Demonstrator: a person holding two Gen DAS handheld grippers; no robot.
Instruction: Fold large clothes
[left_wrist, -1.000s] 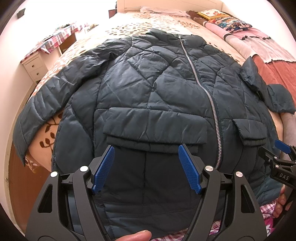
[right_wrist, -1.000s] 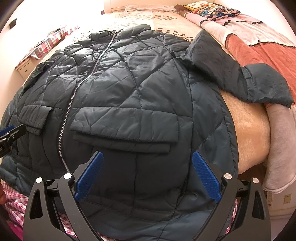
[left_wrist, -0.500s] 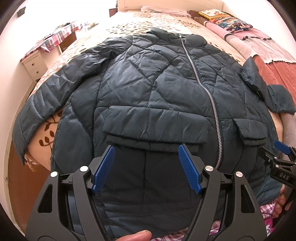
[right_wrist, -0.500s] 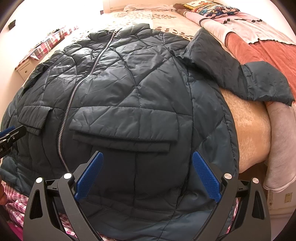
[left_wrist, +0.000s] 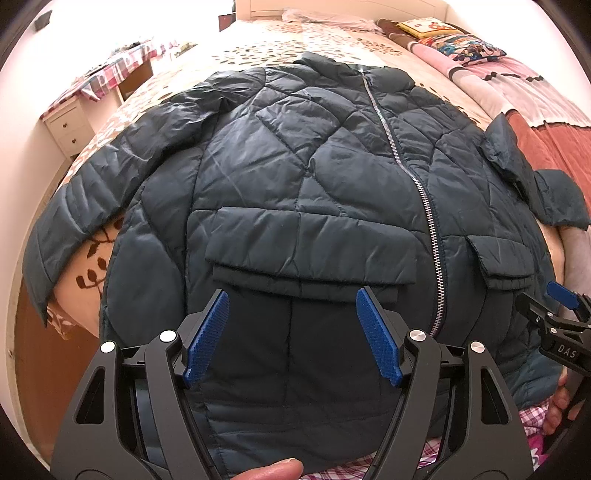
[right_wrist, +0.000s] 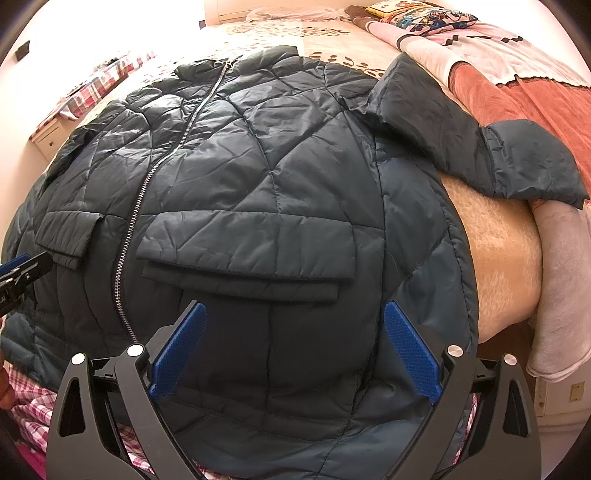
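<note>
A dark teal quilted jacket lies front up on the bed, zipped shut, collar at the far end and hem hanging over the near edge. One sleeve spreads out to the left; the other sleeve lies out to the right. My left gripper hovers open above the lower left panel, just below a pocket flap. My right gripper hovers open above the lower right panel, below the other flap. Nothing sits between either pair of blue pads.
The bed has a cream leaf-print cover. Pink and rust blankets and pillows lie along its right side. A white nightstand under a checked cloth stands at the left. A thumb and checked fabric show below.
</note>
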